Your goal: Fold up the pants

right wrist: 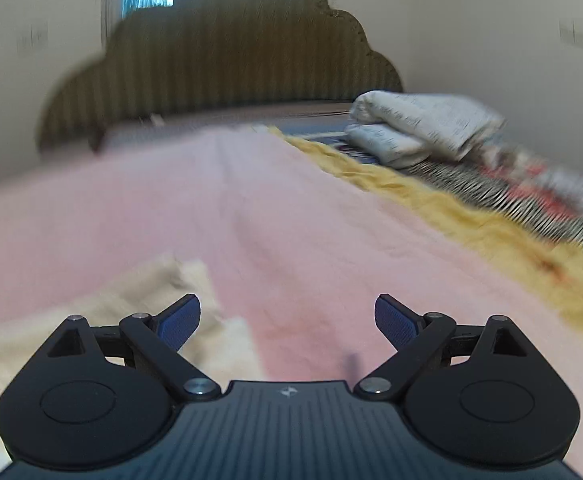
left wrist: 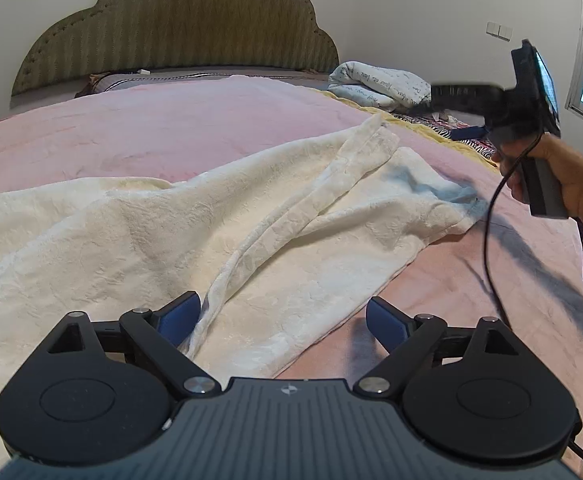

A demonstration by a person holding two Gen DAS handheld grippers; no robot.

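Pink bed cover [left wrist: 171,128] carries the cream pants [left wrist: 219,216] mid-bed, soft and floppy, so I'd pinch hem corners; left gripper [left wrist: 283,320] and right gripper [right wrist: 287,320] both spread, empty.

both wrist views low over bed [left wrist: 171,128], facing headboard [left wrist: 179,28]

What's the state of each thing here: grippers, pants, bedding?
Left gripper: open, empty, over the pants.
Right gripper: open, empty, raised off the bed.
Pants: unfolded, rumpled on the blanket.
Blanket: spread flat.
Quilt: folded, by the headboard.
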